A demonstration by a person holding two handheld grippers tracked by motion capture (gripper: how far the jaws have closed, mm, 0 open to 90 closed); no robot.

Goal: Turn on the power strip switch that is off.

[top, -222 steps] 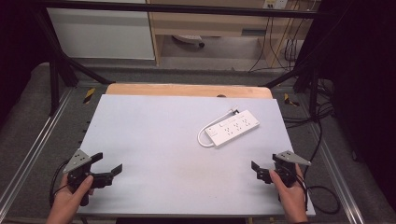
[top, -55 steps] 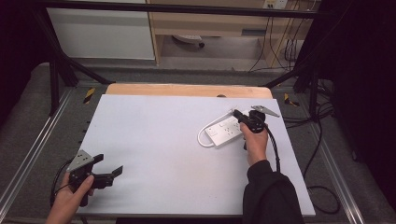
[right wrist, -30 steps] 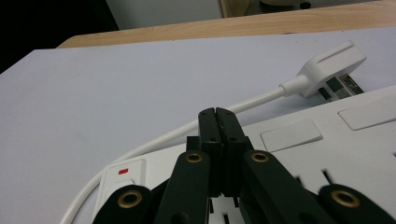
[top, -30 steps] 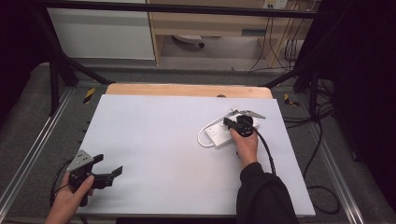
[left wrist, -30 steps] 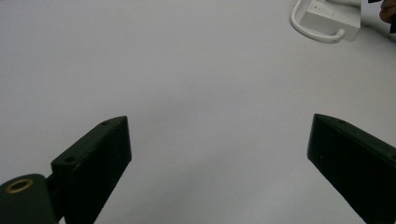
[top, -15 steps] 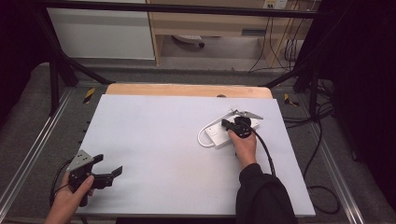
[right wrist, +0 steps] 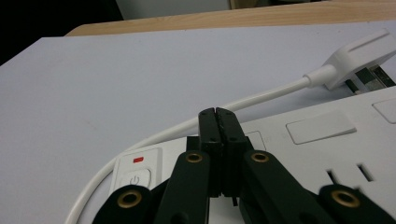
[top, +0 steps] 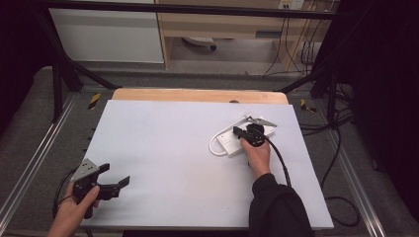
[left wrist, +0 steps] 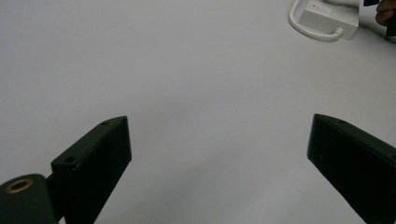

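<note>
Right tool [right wrist: 218, 114], jaws clenched empty, over white power strip [right wrist: 322, 154]; left tool [top: 112, 183] released, resting at surface [top: 163, 143] edge.

A white table top [top: 163, 148] lies over a wooden board [top: 197, 95].
</note>
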